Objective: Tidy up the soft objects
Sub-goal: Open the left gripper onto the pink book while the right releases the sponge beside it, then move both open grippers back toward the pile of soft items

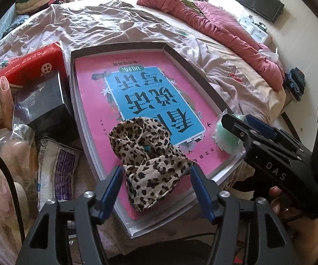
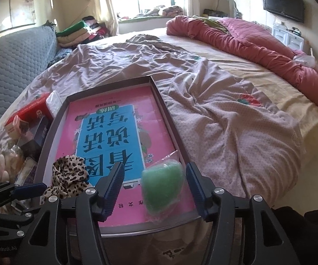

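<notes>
A shallow tray (image 1: 170,50) lined with a pink book (blue title panel) sits on the bed (image 2: 225,114). At the tray's near end, the leopard-print scarf (image 1: 146,154) lies between the wide-open left gripper (image 1: 156,174), ungrasped; the bagged green sponge (image 2: 162,182) lies between the open right gripper (image 2: 154,176), likewise ungrasped.

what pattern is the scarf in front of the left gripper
Leopard print, dark spots on tan: the scarf shows best in the left wrist view.
</notes>
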### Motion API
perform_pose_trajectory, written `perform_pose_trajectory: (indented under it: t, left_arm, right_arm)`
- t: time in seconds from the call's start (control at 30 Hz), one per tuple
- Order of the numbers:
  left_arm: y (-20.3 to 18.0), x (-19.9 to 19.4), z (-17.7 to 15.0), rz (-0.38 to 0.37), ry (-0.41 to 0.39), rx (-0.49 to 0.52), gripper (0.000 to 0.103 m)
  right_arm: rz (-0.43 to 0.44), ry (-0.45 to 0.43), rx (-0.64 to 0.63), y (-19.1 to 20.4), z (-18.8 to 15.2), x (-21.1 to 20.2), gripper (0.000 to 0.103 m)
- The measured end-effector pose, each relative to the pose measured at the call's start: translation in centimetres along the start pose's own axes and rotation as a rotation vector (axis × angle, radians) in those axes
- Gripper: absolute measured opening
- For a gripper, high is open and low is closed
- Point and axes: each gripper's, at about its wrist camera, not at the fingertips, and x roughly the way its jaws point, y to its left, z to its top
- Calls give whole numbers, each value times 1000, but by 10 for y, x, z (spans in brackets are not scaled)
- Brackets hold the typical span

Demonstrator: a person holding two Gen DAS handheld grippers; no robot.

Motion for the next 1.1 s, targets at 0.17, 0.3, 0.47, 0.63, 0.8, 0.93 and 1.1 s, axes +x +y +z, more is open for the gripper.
perform_pose_trajectory:
  t: [0.17,0.3,0.47,0.63,0.8,0.93,1.1]
  left_arm:
    - [-1,-10,2,-3,-29,4,68]
    - [2,-18,3,19,-53,-3,71]
    - [10,-30,6,47,-90,-37,73]
    - [17,-42,7,106,-119,-44,74]
    - [23,-52,6,141,-137,-47,75]
    - [30,-61,5,172,-151,-53,75]
    - [41,-75,6,197,-178,-73,75]
  right_arm:
    - [1,-12,0,1,3,-5,60]
    - [1,-17,-3,3,4,-9,60]
    - [-6,-26,-10,6,5,-13,62]
    - [-10,-42,-12,11,7,-20,72]
    - [-8,-54,-30,20,9,-24,73]
    - [-10,-66,-47,29,10,-29,74]
    - [8,-78,-67,44,15,-35,76]
